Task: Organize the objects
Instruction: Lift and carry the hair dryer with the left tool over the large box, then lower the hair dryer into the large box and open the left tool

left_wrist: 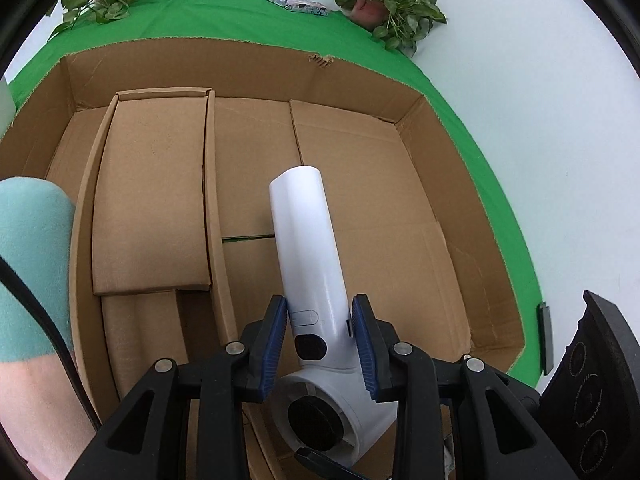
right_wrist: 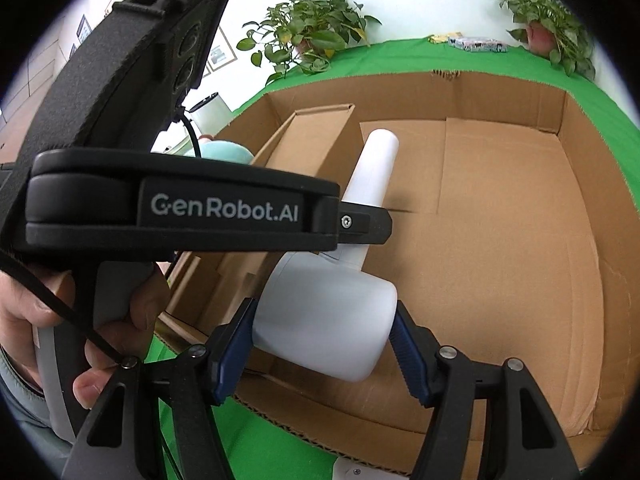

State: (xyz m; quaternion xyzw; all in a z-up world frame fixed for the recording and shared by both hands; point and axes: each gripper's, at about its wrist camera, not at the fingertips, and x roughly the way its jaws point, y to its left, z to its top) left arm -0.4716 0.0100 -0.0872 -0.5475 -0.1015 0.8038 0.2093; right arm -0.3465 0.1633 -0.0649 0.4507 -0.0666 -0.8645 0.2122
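Left wrist view looks down into an open cardboard box [left_wrist: 420, 92] that sits on a green cloth [left_wrist: 224, 12]. The left gripper [left_wrist: 320, 344] has its blue pads [left_wrist: 276, 344] pressed against the handle of a white handheld fan [left_wrist: 308, 264], just above the buttons; the handle points away from the gripper toward the far wall of the box, and the round head with its black hub lies close under the jaws. Left of the gripper, inside the box, lies a folded cardboard insert [left_wrist: 152, 200]. A teal sleeve [left_wrist: 32, 264] fills the left edge.

Right wrist view shows the right gripper [right_wrist: 324, 344] closed around the fan's bulky white head [right_wrist: 324, 320], pads touching both sides, while the left gripper [right_wrist: 360, 220] crosses ahead of it and clamps the handle. A hand [right_wrist: 48, 312] grips the left tool's handle at the lower left. The fan appears to hang above the box floor, though contact is hard to judge. Beyond the box stand two potted plants [right_wrist: 312, 40] and a small printed packet [right_wrist: 476, 44].
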